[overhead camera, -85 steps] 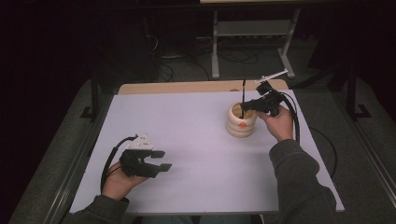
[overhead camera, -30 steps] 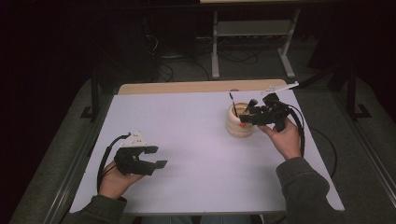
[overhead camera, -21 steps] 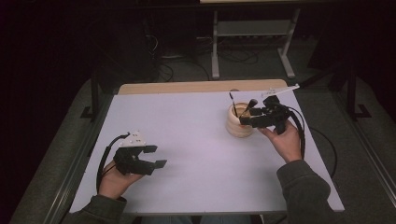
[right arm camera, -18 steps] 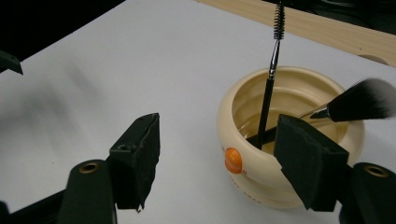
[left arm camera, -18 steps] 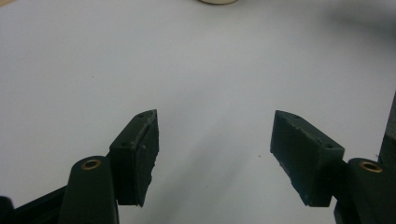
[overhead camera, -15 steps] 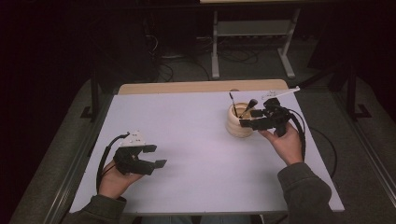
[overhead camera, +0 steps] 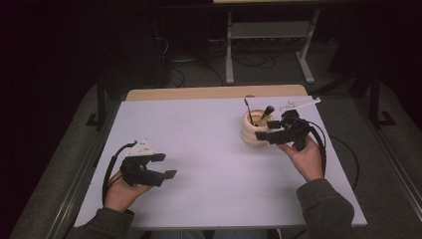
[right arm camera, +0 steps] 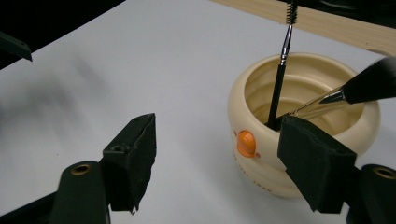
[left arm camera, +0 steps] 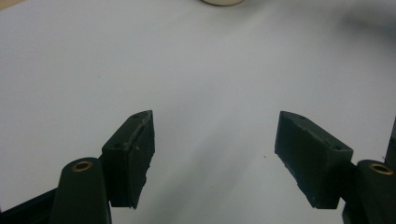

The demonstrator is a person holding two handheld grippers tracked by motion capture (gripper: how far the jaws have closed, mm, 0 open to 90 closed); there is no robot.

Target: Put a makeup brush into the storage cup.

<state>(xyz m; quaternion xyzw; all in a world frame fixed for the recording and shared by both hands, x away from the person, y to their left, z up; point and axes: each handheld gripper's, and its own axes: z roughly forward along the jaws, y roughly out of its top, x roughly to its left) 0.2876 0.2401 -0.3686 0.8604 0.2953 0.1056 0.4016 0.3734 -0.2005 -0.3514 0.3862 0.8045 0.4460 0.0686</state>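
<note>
Because the cream holder [overhead camera: 255, 133] stood at the table's [overhead camera: 209, 149] far right with a thin wand [right arm camera: 280, 74] upright and a thicker brush [right arm camera: 355, 91] slanting out of it, it lay just beyond the right gripper [overhead camera: 271, 135], touching neither pad. Its jaws had just been opening, nothing between them. The left gripper [overhead camera: 166, 166] waited well apart, jaws spread and empty.

One cup [overhead camera: 255, 133], two brushes [overhead camera: 265, 114]
</note>
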